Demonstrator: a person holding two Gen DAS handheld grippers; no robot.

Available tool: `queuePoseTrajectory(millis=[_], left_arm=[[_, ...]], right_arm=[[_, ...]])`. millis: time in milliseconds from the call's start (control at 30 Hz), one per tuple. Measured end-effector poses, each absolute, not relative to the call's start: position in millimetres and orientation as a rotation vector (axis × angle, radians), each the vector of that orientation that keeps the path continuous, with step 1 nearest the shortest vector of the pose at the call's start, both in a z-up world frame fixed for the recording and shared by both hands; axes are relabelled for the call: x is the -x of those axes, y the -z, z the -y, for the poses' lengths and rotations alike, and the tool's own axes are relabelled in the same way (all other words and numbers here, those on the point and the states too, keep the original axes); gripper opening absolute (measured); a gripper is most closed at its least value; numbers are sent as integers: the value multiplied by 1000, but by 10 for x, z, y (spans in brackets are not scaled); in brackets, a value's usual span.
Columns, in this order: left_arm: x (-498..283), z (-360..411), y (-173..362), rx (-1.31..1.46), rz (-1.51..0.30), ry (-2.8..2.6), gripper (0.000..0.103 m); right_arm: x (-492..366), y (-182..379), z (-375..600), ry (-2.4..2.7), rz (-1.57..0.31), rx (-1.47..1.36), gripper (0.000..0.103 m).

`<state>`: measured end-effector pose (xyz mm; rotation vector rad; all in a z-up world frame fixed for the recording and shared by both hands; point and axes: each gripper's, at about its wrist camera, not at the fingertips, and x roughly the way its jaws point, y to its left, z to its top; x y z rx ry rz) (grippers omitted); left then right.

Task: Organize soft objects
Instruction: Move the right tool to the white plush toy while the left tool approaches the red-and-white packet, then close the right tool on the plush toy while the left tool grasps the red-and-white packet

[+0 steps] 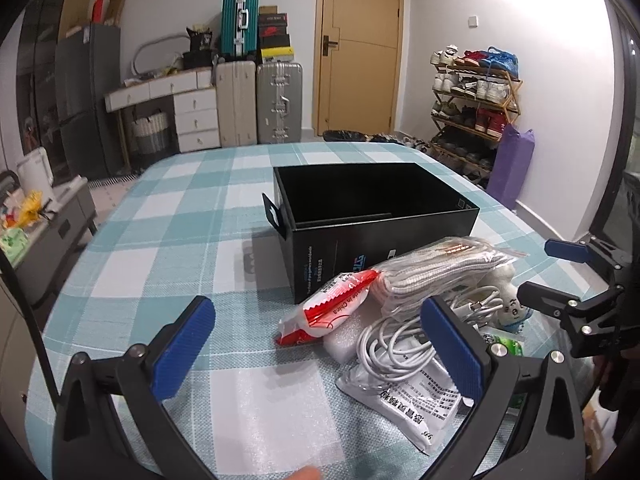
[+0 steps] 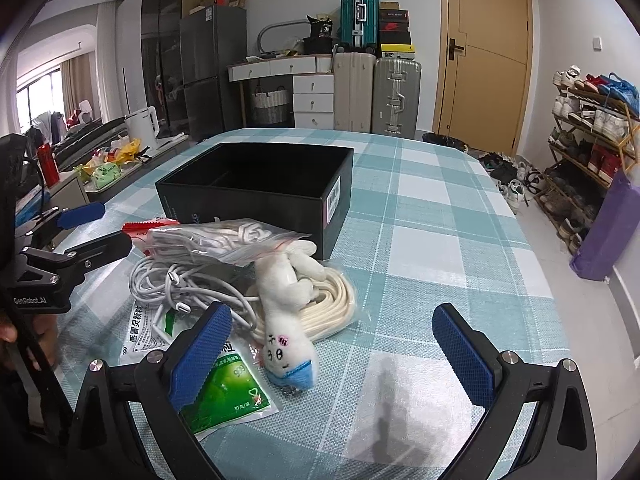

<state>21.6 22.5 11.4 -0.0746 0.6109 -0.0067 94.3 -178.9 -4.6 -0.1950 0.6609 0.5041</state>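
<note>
Hovering above the checked tablecloth (image 1: pixel 140 240), left gripper (image 1: pixel 316 344) is spread apart, empty. Soft items — red packet (image 1: pixel 328 308), white cable (image 2: pixel 172 280), plush toy (image 2: pixel 284 300) — lie heaped touching the black box (image 2: pixel 256 188). Right gripper (image 2: pixel 332 344) likewise gapes, empty.

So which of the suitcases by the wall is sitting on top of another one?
The teal suitcase. It stands on the beige suitcase, while the beige one and the silver suitcase beside it both stand on the floor.
</note>
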Motion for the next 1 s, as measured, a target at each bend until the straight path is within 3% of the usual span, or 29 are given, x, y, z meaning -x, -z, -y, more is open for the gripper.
queuePoseTrajectory(millis=[333,467,767,1000], left_arm=[[-283,-298,-60,85,-631,-28,103],[-288,-301,-51,86,-632,-25,103],[-311,-299,-32,87,-649,-22,103],[-324,-306,-26,89,-657,-13,103]], right_arm=[[-1069,91,1756,-499,-686,206,97],[-1108,98,1688,-523,-701,207,87],[-1211,141,1593,-525,-721,220,81],[-1225,172,1493,-584,-738,214,67]])
